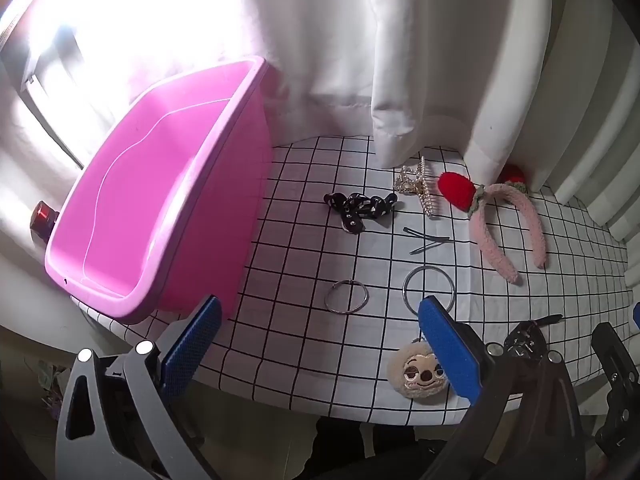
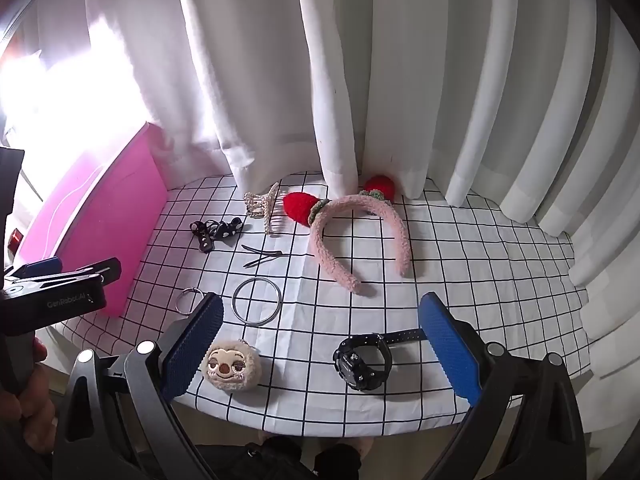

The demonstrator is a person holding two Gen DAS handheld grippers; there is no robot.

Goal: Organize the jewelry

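Headband (image 2: 356, 240): pink, fuzzy, red strawberries, flat on tablecloth (image 2: 480, 280).

You are working in a home, most likely a bedroom or living room by a window. Long white curtains (image 2: 400, 80) hang to the table (image 2: 480, 280) with daylight glaring through them, and the table wears a white checked cloth (a household tablecloth, not a workbench mat). A pink plastic tub (image 1: 160, 200) stands on it, and personal accessories lie about: a fluffy pink headband (image 2: 360, 240), a plush keychain (image 2: 230, 368), a wristwatch (image 2: 362, 362).
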